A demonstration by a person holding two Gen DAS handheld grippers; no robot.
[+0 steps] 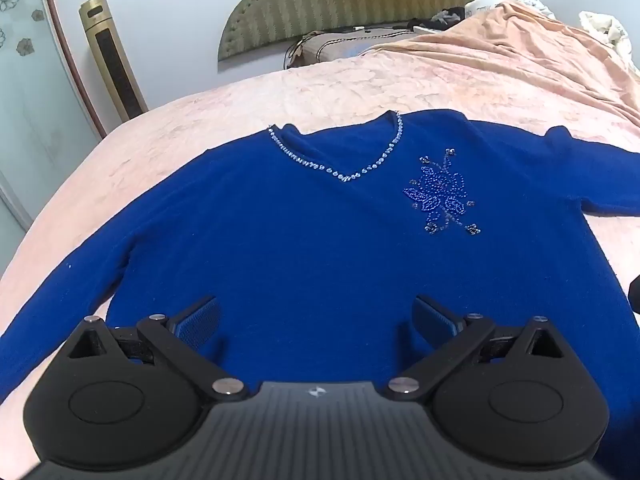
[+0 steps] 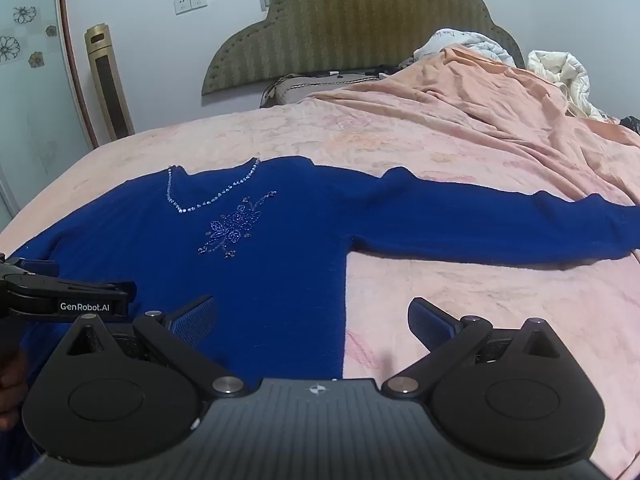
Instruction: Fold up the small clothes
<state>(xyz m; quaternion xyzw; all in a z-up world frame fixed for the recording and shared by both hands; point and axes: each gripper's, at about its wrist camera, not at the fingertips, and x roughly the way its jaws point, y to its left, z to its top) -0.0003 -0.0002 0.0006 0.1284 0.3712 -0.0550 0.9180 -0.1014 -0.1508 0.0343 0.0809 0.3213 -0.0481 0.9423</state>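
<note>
The royal-blue knitted sweater with beaded neckline (image 1: 304, 240) is laid flat, front up, on the pink quilted bedspread (image 2: 480, 300). The left gripper (image 1: 316, 320) and right gripper (image 2: 312, 320) are held spread above its hem, nothing pinched. Bedspread fabric may be caught with the knit; beads may snag.

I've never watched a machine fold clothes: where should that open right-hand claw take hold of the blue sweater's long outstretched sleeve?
Probably near the cuff end of the sleeve, coming down from above. The blue sweater lies flat on the pink bedspread, so only a thin top pinch is on offer. The right gripper is open and holds nothing.
</note>
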